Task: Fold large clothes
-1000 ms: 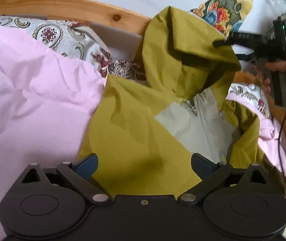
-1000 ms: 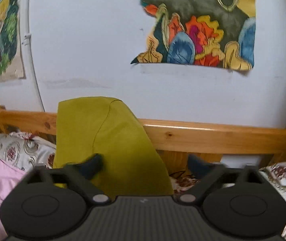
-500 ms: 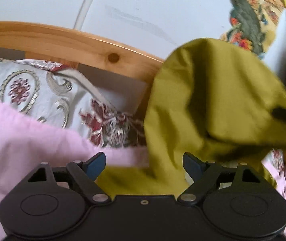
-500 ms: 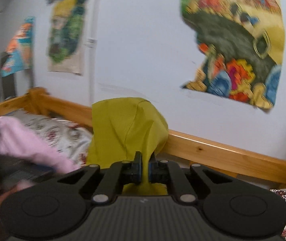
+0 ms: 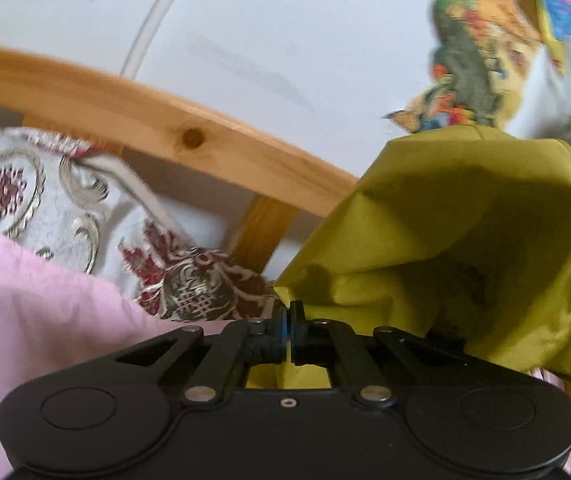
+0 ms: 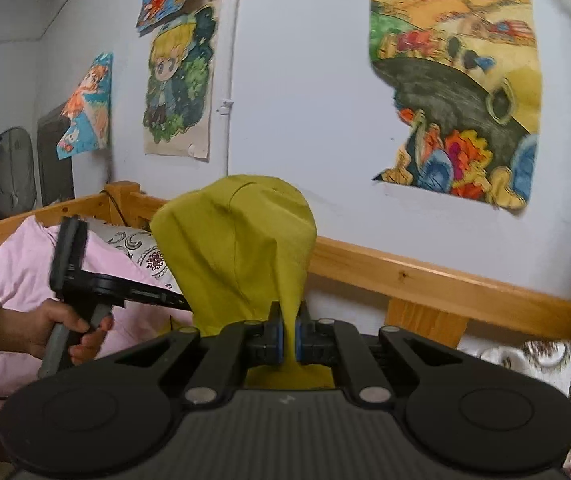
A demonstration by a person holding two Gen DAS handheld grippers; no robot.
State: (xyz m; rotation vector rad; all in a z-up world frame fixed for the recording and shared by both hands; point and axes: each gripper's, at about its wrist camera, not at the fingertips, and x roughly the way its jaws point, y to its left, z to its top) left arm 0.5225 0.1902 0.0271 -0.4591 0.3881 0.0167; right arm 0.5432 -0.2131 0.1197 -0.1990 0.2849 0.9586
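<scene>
An olive-green hooded jacket (image 5: 465,240) hangs lifted above the bed, its hood bulging up in the right wrist view (image 6: 237,248). My left gripper (image 5: 288,320) is shut on an edge of the jacket fabric. My right gripper (image 6: 290,332) is shut on another fold of the same jacket, which runs down between its pads. The left gripper with the hand holding it shows in the right wrist view (image 6: 125,292), reaching in behind the jacket. The rest of the jacket is hidden below both grippers.
A pink sheet (image 5: 45,300) and a floral patterned pillow (image 5: 65,200) lie on the bed. A wooden bed rail (image 6: 445,280) runs along the white wall with posters (image 6: 453,92). A fan (image 6: 9,172) stands at far left.
Both grippers went from open to shut on the jacket: the right one first, then the left. The jacket was lifted off the bed and both cameras tilted up toward the wall.
</scene>
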